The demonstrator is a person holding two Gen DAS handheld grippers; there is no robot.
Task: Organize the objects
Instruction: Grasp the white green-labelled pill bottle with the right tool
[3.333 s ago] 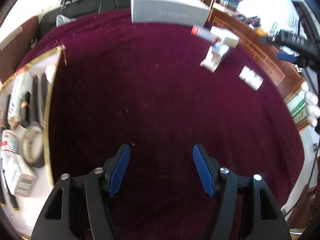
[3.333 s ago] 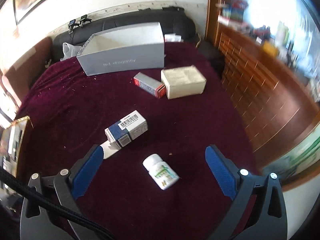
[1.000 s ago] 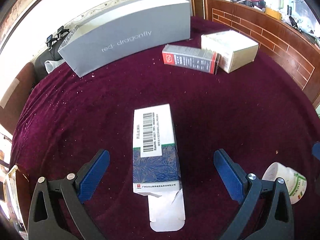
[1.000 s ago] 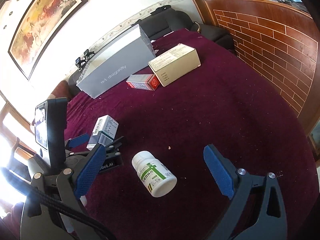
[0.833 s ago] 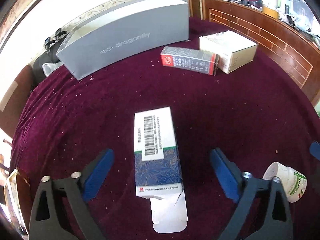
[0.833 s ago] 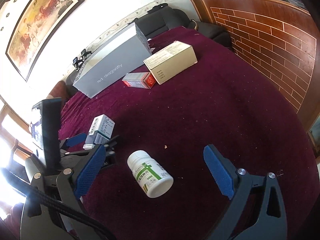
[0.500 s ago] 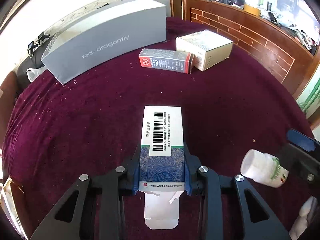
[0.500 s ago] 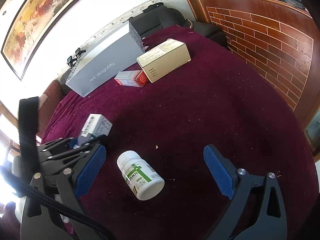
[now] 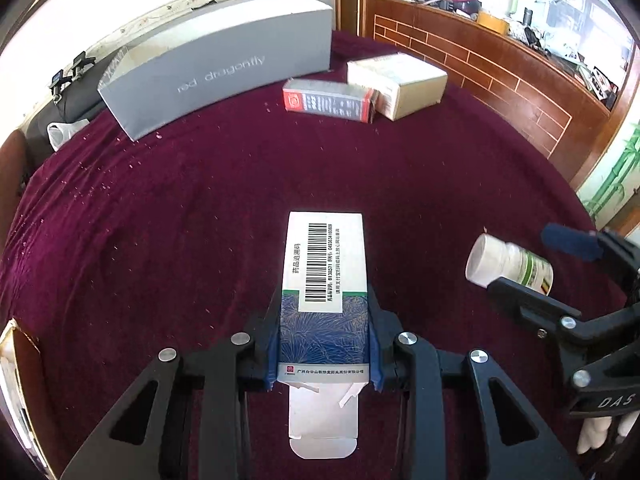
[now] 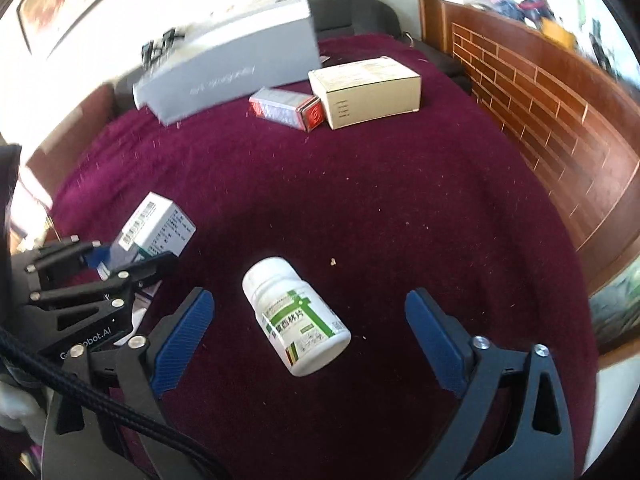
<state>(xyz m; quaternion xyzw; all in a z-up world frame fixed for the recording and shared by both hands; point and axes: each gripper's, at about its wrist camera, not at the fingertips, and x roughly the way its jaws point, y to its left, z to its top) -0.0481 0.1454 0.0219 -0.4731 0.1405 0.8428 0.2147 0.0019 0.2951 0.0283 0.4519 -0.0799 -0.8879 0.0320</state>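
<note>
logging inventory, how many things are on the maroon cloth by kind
Cartons: 4, namely blue-and-white barcode carton, red-and-grey carton, cream cardboard box, long grey box.
Bottles: 1, white plastic pill bottle with green label.
Total: 5.

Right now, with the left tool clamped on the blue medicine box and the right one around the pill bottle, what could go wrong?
1. The blue medicine box has its end flap hanging open; the left tool might crush it, or the flap could snag.
2. The pill bottle lies on its side between the open right tool; it may roll away as the fingers close.
3. The tools are close together and could collide.
</note>
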